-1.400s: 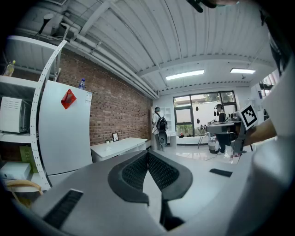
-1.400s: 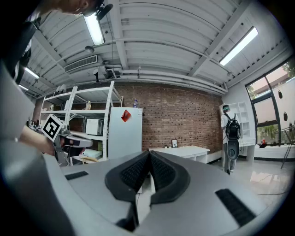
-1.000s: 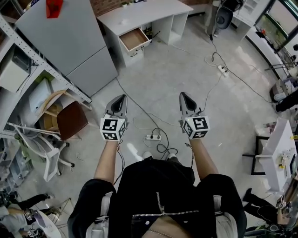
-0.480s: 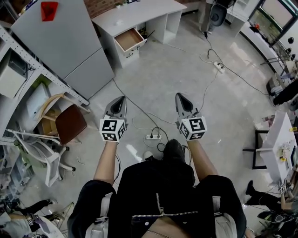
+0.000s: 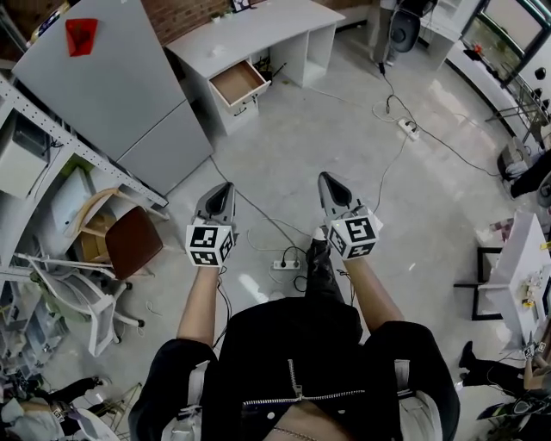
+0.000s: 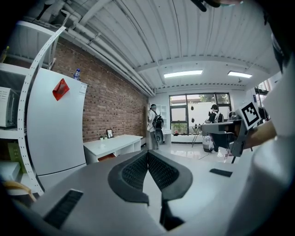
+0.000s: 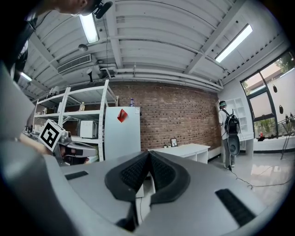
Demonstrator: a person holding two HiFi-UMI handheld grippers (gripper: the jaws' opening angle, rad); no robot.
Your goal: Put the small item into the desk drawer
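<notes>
Since the drawer (image 5: 237, 83) is already pulled open at the upper left of the head view and sits well apart from both grippers, the step in hand is judged to be the walk-up to the desk (image 5: 258, 26), not the drop itself. The left gripper (image 5: 219, 193) and right gripper (image 5: 331, 184) are held out side by side over the floor. In each gripper view the jaws are seen closed tip to tip with nothing made out between them, so the small item can't be placed anywhere, tbh. If it's pinched, it's too small to be seen. Next, the gap to the desk has to be closed and a gripper brought over the drawer's open top. The drawer's bare bottom and the power strip (image 5: 285, 263) are shown only from the head. The pad contact and a person (image 6: 155, 121) by the windows are given only by the gripper views.
</notes>
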